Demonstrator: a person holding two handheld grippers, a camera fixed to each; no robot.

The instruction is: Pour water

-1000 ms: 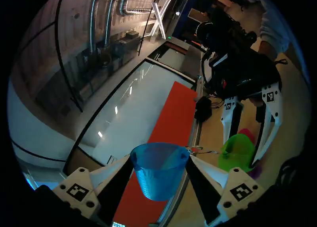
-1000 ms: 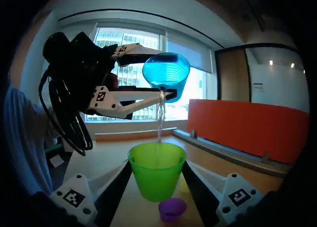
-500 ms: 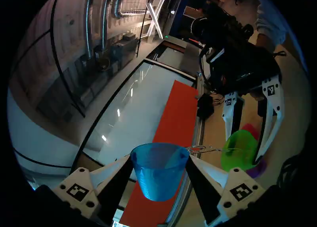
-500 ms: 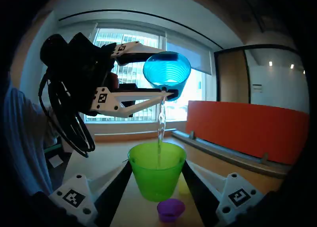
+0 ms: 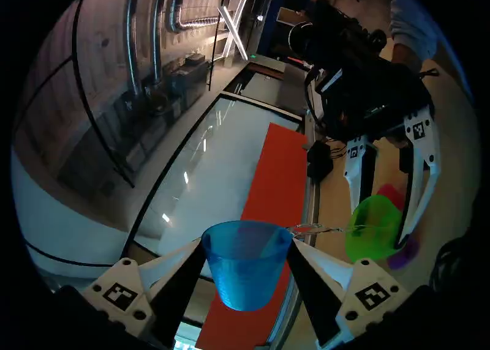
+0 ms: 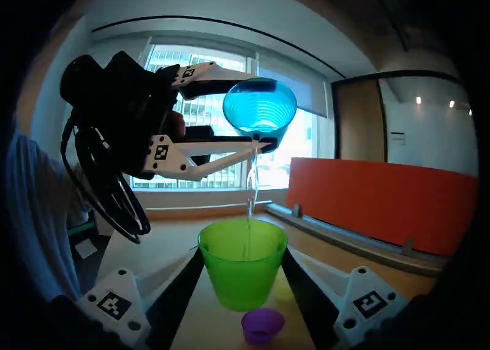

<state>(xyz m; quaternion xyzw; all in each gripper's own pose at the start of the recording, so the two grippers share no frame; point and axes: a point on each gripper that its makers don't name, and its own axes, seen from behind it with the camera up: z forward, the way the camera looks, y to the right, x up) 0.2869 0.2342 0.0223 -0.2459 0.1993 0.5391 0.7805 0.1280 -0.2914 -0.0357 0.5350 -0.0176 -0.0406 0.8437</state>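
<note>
The left claw (image 5: 247, 247) clamps a blue cup (image 5: 247, 276), water (image 5: 313, 229) streaming toward the green cup (image 5: 373, 227).

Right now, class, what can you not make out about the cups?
Water left in the blue cup: right gripper view, backlit by the window, its inside washes out.
Level in the green cup: right gripper view, seen side-on through its cloudy wall.
Whether the purple cup holds anything: right gripper view, small, its inside in shadow.

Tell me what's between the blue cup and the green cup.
A thin stream of water runs from the tilted blue cup down into the green cup, plain in the right gripper view.
</note>
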